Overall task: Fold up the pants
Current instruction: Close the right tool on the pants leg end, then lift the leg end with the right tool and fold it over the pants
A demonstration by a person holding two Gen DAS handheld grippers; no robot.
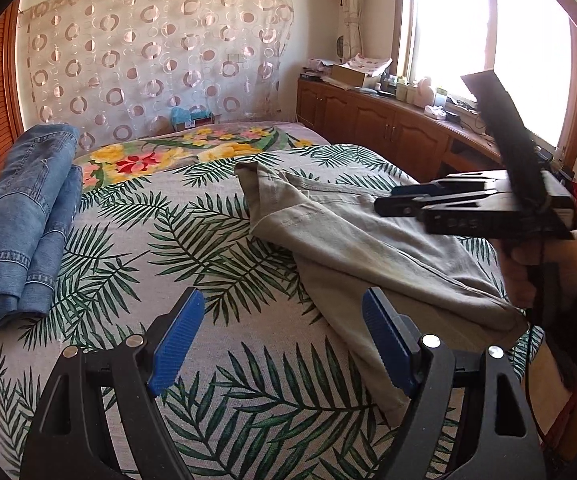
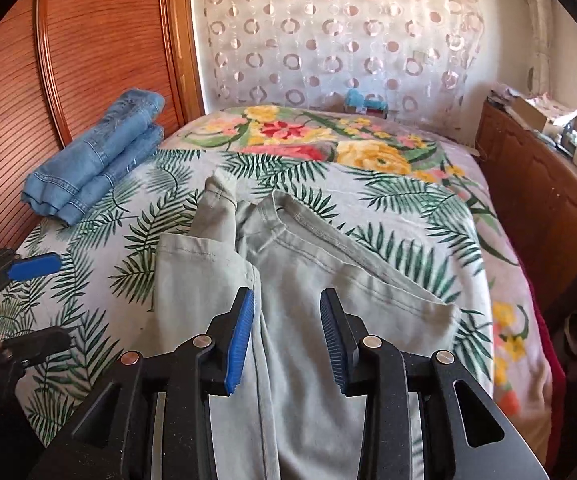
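Right gripper (image 2: 287, 340): blue pads spread apart, nothing pinched, hovering just above the grey-green pants (image 2: 308, 280). Left gripper (image 1: 282, 344): pads wide apart too, empty, over bare sheet w/ only its right finger at the edge of the pants' near corner.

Pants lying mid-bed on the leaf-print sheet (image 1: 128, 220), partly doubled over, one hem bunched and standing up at the far left end, seam edges not lined up. Prob. mid-fold, not finished.

Risks, as judgement:
- Grabbing top layer only → lower layer stays put, fold skews.
- Bunched hem left uncorrected → lump trapped inside next fold.
- Pinching sheet along w/ fabric, esp. on left where pads sit over sheet → bedding dragged, pants shifted.
- Uneven pull btwn the two sides → twisted legs, crooked edge.
- Both tools near each other over the same cloth → possible clash when closing in.

Around: folded blue jeans (image 1: 20, 220) at the left edge by the wooden headboard (image 2: 100, 40), well apart from the pants, not blocking. Floral blanket (image 2: 328, 136) farther up the bed, clear of the work. Wooden cabinets (image 1: 368, 120) w/ clutter under the window on the right, off the bed. Patterned curtain (image 1: 148, 40) behind. Nothing lying on the pants themselves.
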